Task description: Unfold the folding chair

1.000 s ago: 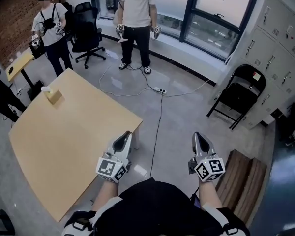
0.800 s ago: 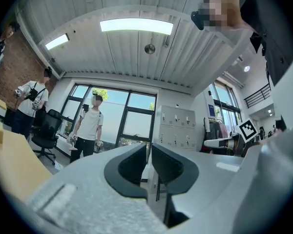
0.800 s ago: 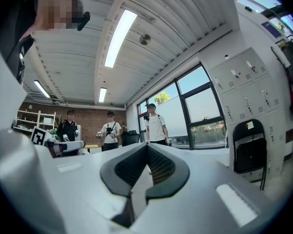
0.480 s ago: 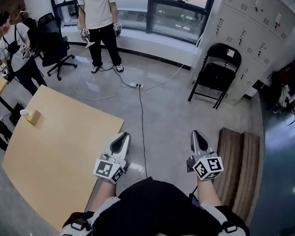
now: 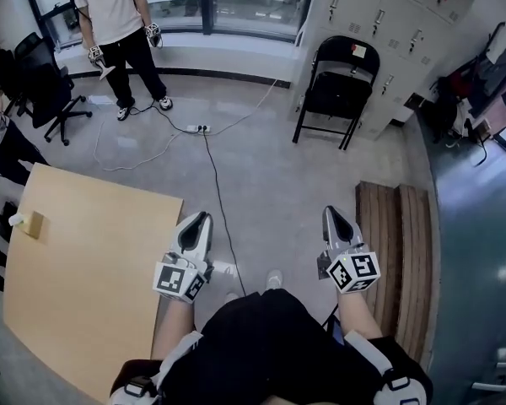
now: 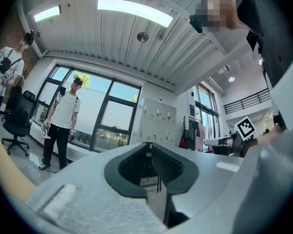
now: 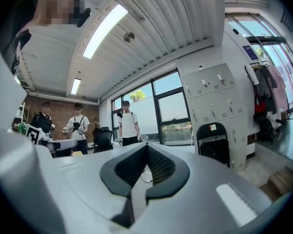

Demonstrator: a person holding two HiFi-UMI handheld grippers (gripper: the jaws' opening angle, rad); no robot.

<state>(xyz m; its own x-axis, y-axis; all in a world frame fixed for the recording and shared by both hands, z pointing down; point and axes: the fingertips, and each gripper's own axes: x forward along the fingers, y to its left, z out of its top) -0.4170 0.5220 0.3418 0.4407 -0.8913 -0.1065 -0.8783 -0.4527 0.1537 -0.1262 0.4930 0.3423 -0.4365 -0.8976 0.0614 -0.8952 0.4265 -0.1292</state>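
The black folding chair (image 5: 331,89) stands folded against the grey lockers (image 5: 379,11) at the far side of the room, straight ahead of me. It also shows in the right gripper view, where the chair (image 7: 215,147) sits right of the jaws. My left gripper (image 5: 196,221) and right gripper (image 5: 332,216) are held side by side in front of my body, well short of the chair, pointing toward it. Both have their tips together and hold nothing. In their own views, the left gripper (image 6: 147,145) and right gripper (image 7: 146,146) look out over the room.
A light wooden table (image 5: 84,260) lies at my left. A slatted wooden bench (image 5: 396,226) lies at my right. A black cable and power strip (image 5: 197,129) cross the floor ahead. A person (image 5: 118,24) stands by the window, near a black office chair (image 5: 34,78).
The head view has swung right: the folding chair moved from the right edge to upper centre and looks nearer. Both grippers kept their place before me, jaws unchanged.
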